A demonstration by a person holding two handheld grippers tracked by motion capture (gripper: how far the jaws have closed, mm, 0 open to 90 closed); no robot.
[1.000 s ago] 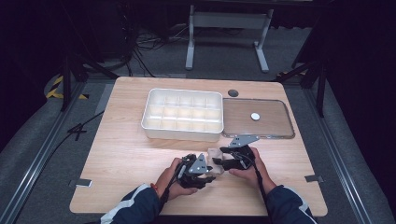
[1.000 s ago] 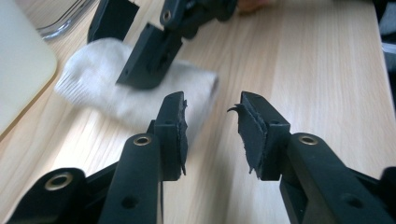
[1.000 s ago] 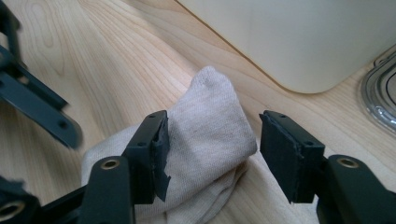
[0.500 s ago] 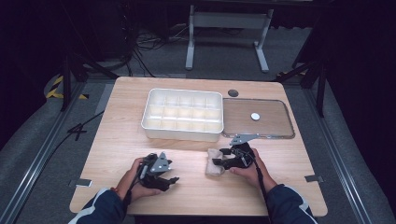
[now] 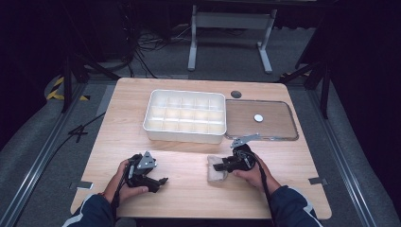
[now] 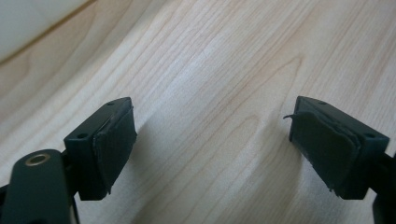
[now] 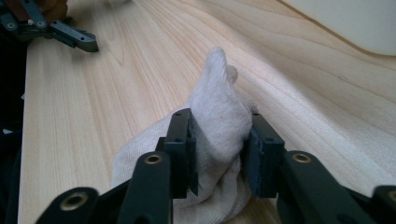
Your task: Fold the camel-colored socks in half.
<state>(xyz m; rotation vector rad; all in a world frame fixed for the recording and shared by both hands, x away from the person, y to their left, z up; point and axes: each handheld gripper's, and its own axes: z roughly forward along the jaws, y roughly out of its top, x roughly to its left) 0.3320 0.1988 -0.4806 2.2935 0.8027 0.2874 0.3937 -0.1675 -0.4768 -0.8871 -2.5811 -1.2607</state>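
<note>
The right gripper has just been closing its fingers, and both pads now press on a bunched fold of one white cloth, which bulges up between them. The cloth lies on the desk at its near right, with a loose corner rising beyond the fingers in the right gripper view; in the high view the cloth sits just left of the right gripper and near the front wall of the tray. The left gripper has just been opening its fingers; they stand wide apart with nothing between them, bare wood beneath. In the high view the left gripper sits at the near left of the desk, well apart from the cloth. Count: two grippers, each in one hand; one cloth; one white compartment tray at the desk's middle; one clear lid flat just beside the tray's right wall, bearing one small white disc.
</note>
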